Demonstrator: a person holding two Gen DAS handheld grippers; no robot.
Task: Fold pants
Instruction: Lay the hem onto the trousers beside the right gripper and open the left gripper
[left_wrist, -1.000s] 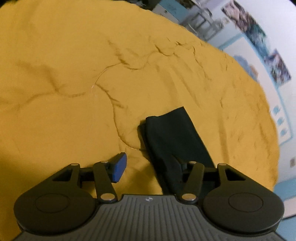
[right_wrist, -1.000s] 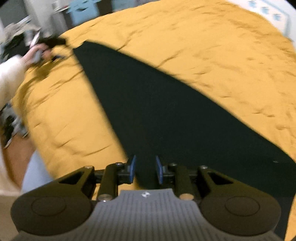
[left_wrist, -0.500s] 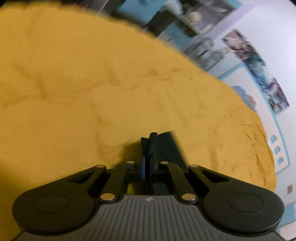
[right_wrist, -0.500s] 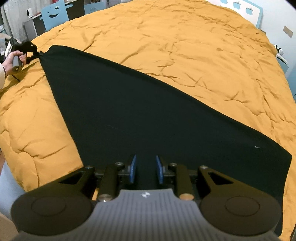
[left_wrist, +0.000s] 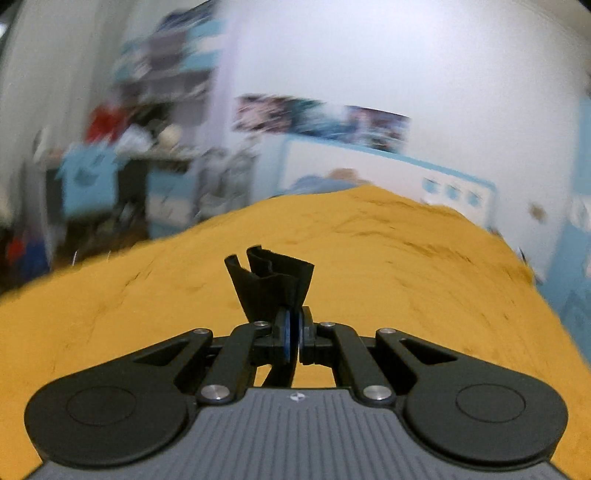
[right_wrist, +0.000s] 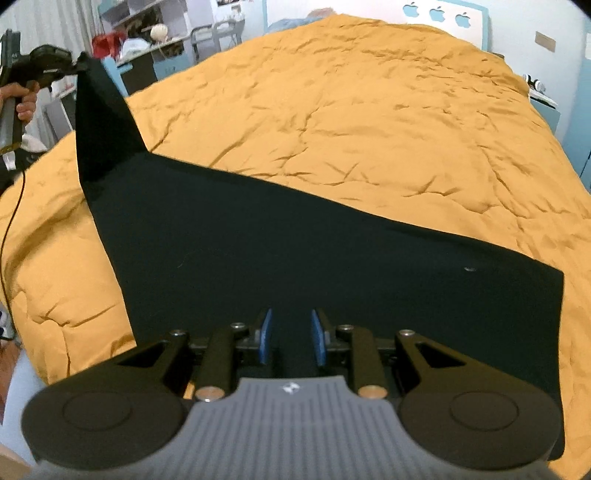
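Black pants (right_wrist: 295, 251) lie spread on an orange quilt (right_wrist: 369, 110). My left gripper (left_wrist: 294, 334) is shut on the leg end of the pants (left_wrist: 273, 284), which sticks up past the pads, lifted off the bed. In the right wrist view the left gripper (right_wrist: 75, 66) shows at the far left, holding that leg end up so the leg rises in a strip. My right gripper (right_wrist: 291, 336) has its blue pads a little apart over the near edge of the pants, close to the waist end. Whether the cloth sits between them is hidden.
The orange quilt covers the whole bed (left_wrist: 406, 258). Blue and white furniture and cluttered shelves (left_wrist: 147, 147) stand beyond the far left edge. A white wall with posters (left_wrist: 321, 118) is behind. A black cable (right_wrist: 11, 206) hangs at the left.
My left gripper closed on the pants leg end and lifted it up off the quilt. My right gripper stayed over the near edge with its pads the same distance apart.
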